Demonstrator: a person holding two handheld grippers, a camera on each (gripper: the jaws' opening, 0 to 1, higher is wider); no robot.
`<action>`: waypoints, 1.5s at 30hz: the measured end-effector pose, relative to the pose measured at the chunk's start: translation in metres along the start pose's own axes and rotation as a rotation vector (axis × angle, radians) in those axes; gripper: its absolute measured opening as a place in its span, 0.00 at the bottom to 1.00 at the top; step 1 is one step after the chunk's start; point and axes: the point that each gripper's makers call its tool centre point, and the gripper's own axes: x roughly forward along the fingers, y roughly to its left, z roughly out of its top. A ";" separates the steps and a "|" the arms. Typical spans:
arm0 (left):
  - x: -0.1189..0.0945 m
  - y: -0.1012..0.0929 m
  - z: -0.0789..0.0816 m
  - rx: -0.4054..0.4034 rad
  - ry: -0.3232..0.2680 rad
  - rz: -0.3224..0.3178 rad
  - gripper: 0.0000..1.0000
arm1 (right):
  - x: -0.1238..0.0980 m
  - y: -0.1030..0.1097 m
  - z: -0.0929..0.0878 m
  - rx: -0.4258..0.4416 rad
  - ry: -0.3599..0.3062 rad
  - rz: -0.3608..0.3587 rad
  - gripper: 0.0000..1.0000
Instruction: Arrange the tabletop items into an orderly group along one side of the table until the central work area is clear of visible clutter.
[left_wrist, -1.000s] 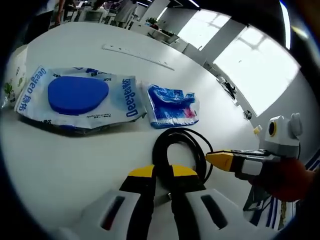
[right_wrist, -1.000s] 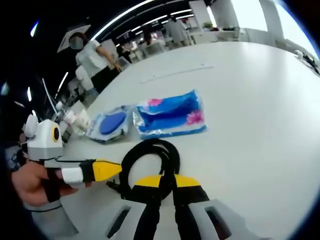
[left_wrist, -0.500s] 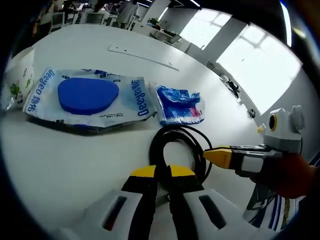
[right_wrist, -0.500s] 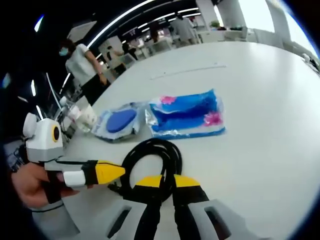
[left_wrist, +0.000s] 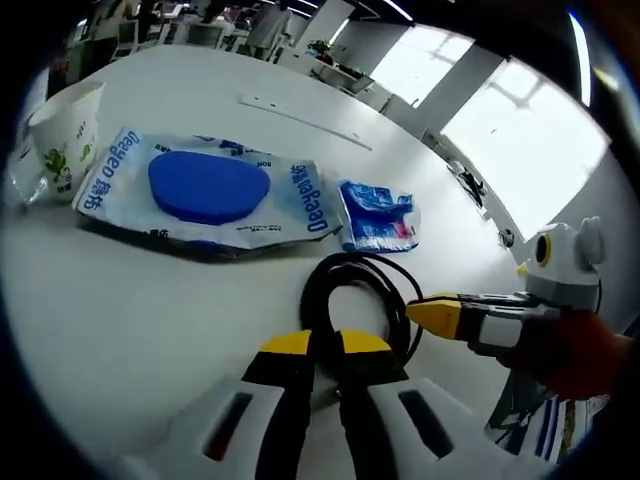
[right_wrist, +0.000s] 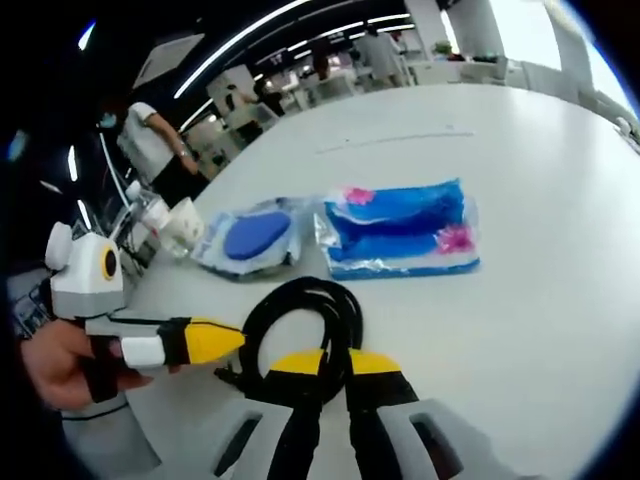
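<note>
Left gripper view, nearest first: the left tongs (left_wrist: 322, 352) are pressed together on the black cable (left_wrist: 352, 290), pinching the near end of its loop where the strands bunch up — likely so the coil stays gathered while it is carried. The right tongs (left_wrist: 432, 316) come in from the right, tips together at the loop's side; whether they actually grip the cable I cannot tell here. In the right gripper view those tongs (right_wrist: 324, 366) are closed on the cable (right_wrist: 300, 315) too, with the left tongs (right_wrist: 215, 342) beside the loop, so both seem to share one coil.

Beyond the loop, on the white worktop (left_wrist: 120, 320), lie a small blue pack (left_wrist: 378, 215), then a wipes pack (left_wrist: 205, 190) with a blue lid, and farthest a white cup (left_wrist: 65, 130) — already roughly in a row. Judging by that, the cable is the last stray piece in the central area.
</note>
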 end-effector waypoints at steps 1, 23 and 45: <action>-0.002 0.001 0.001 0.004 -0.003 0.001 0.06 | -0.001 -0.001 0.001 -0.002 -0.002 -0.001 0.05; -0.127 0.069 0.032 0.177 -0.188 0.094 0.18 | -0.070 0.015 0.010 -0.340 -0.080 0.054 0.36; -0.226 0.136 0.016 0.173 -0.293 0.189 0.38 | -0.086 0.063 -0.014 -0.368 -0.056 0.140 0.62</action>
